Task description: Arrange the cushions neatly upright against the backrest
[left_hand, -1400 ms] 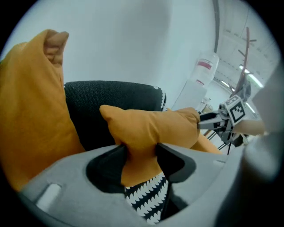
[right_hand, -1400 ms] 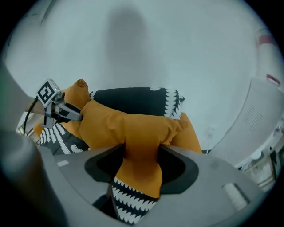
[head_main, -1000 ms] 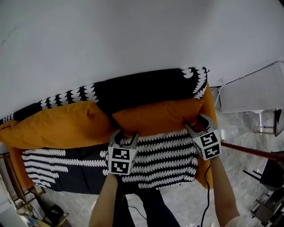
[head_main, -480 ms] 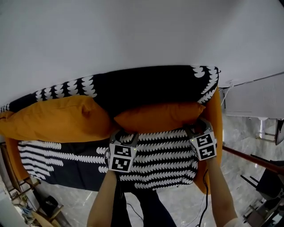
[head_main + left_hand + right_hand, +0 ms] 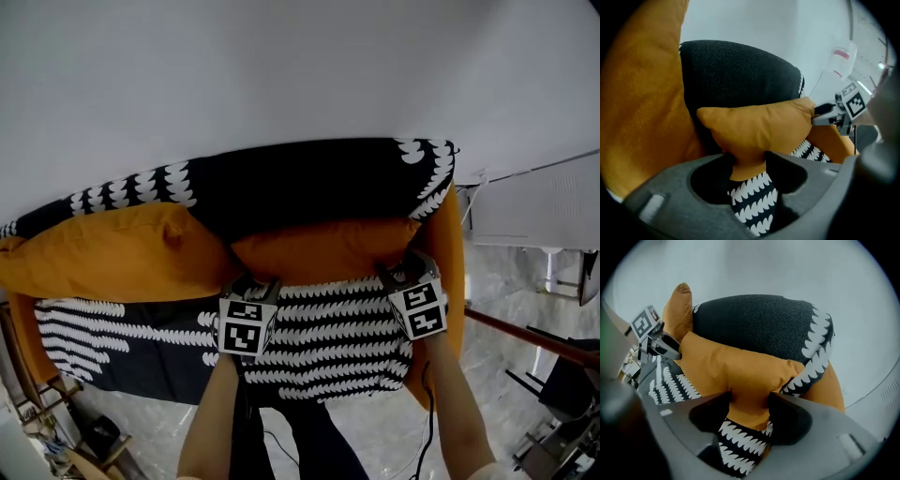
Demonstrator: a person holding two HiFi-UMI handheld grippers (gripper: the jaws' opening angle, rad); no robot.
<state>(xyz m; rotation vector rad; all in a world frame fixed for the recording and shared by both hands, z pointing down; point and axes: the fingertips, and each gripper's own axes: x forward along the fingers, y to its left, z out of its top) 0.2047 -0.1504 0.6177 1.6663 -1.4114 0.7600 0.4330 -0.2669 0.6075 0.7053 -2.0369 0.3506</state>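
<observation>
A small orange cushion (image 5: 319, 251) stands on its edge on the black-and-white patterned seat (image 5: 328, 328), leaning on the dark backrest (image 5: 309, 187). My left gripper (image 5: 251, 283) is shut on the cushion's lower left corner, with orange fabric pinched between the pads (image 5: 746, 161). My right gripper (image 5: 396, 274) pinches the lower right corner (image 5: 749, 404); its jaws have just eased open slightly, and the fabric is still gripped between them. A larger orange cushion (image 5: 112, 258) lies along the backrest to the left, touching the small one.
An orange armrest (image 5: 453, 272) closes the sofa's right end. Beyond it are a white unit (image 5: 553, 202), a wooden rail (image 5: 534, 333) and dark furniture (image 5: 572, 375) on a marble floor. A white wall rises behind the sofa.
Both grippers have sunk with the small cushion, which now sits lower on the seat against the backrest.
</observation>
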